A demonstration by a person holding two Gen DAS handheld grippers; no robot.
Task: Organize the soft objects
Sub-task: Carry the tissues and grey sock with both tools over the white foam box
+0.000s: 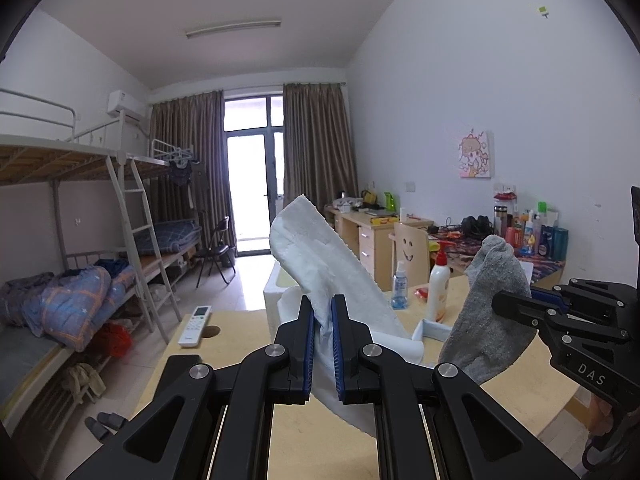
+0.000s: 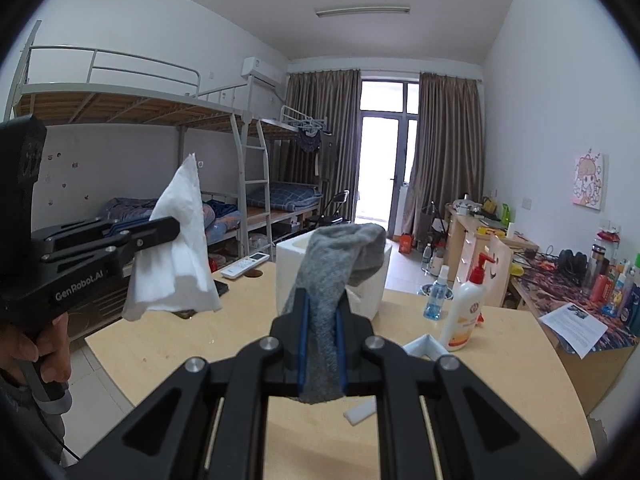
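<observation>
I grip white tissue [image 1: 320,264] in my left gripper [image 1: 322,320] | right gripper [image 2: 322,312] clamps grey sock [image 2: 336,264] | both above foam box [image 2: 370,288] | lotion bottle [image 2: 466,312], spray bottle [image 2: 436,296] right of box

A pale wooden table [image 2: 160,344] with a rounded corner carries the scene. Seen from the right wrist, a white foam box [image 2: 290,268] stands on it at about twelve o'clock, toward the far edge. At eleven o'clock a white remote control [image 2: 246,265] lies near the far edge, just beside a round cable hole [image 2: 253,274], with a dark flat object [image 2: 221,287] near it. At one o'clock stand a small blue spray bottle [image 2: 436,296] and, closer in, a white pump bottle [image 2: 466,312] with a red top. A white angular piece [image 2: 424,347] lies beside the pump bottle, and a small white strip [image 2: 360,414] lies nearer the camera.
</observation>
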